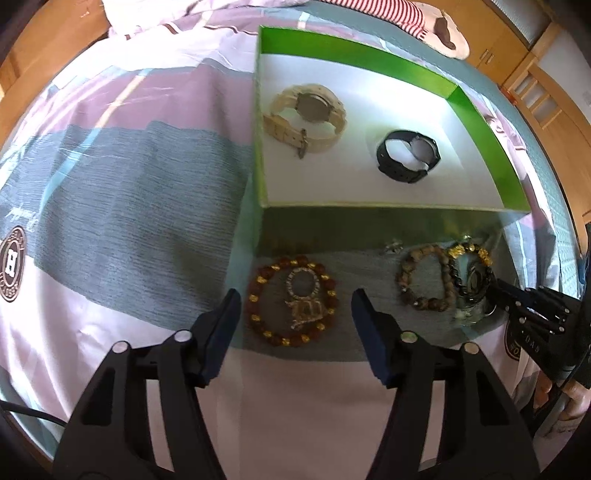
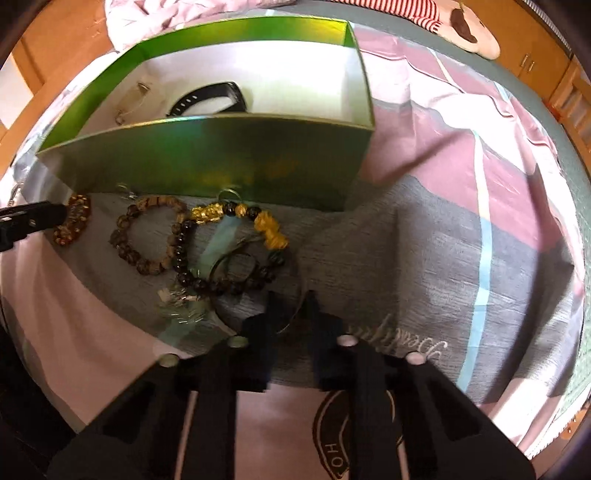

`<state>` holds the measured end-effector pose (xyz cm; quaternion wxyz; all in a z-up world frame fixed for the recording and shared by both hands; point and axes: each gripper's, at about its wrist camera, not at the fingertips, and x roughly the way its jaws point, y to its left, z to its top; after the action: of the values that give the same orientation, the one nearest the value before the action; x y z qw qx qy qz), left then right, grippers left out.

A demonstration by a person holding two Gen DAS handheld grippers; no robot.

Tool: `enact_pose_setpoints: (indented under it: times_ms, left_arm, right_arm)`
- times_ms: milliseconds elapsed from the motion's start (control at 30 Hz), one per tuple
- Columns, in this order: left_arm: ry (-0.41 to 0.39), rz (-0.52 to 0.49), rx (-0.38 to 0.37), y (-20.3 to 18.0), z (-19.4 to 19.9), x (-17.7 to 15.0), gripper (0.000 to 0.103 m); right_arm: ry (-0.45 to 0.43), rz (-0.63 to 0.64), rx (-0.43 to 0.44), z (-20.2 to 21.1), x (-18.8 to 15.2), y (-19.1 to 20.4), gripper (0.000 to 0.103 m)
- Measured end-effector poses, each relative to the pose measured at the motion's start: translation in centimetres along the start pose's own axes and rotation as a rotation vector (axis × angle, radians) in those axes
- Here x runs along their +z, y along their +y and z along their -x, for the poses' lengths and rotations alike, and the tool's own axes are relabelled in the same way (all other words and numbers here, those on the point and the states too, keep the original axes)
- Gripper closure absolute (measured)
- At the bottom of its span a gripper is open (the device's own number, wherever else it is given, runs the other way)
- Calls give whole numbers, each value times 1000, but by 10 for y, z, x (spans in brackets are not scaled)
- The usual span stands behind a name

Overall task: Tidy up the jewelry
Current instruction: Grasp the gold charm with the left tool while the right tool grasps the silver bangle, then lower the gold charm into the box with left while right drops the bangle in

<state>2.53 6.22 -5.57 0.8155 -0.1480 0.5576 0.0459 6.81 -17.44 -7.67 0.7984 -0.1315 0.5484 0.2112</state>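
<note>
A green box (image 1: pixel 476 110) with a white floor holds a beige watch (image 1: pixel 306 118) and a black watch (image 1: pixel 406 155). In front of it on the bedspread lie a red-and-gold bead bracelet (image 1: pixel 291 301) around a sparkly pendant (image 1: pixel 304 295), a brown bead bracelet (image 1: pixel 424 278) and a black-and-gold bead bracelet (image 2: pixel 229 251). My left gripper (image 1: pixel 295 310) is open, its jaws on either side of the red bracelet. My right gripper (image 2: pixel 291 306) is nearly shut on a thin metal ring (image 2: pixel 295 317) beside the black bracelet. The box (image 2: pixel 207 158) also shows in the right wrist view.
The bedspread (image 1: pixel 129 184) is striped pink, grey and white. A crumpled quilt (image 1: pixel 177 14) and a plush toy (image 1: pixel 443 29) lie behind the box. Wooden furniture (image 1: pixel 546 85) stands at the far right. A pale tassel piece (image 2: pixel 181 306) lies near the black bracelet.
</note>
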Motion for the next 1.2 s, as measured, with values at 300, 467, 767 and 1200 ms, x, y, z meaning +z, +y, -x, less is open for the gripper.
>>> enact_pose_setpoints:
  times_ms: [300,467,767,1200]
  left_arm:
    - [22,-26,57,-7,-15,0,58]
    - [-1,1,22,-1,-7,5,82]
    - [-67,-24,-27,-7,21,6,82]
    - [-81,-61,-26,-15,29,4,82]
  right_arm:
    - [-16,-13,4,6,5,-9,98]
    - [-71,-43,-6,20,11,-21,99]
    - [-198,-82,40,53,14,-37,98]
    - [-192,-56,86,52,18,-23,98]
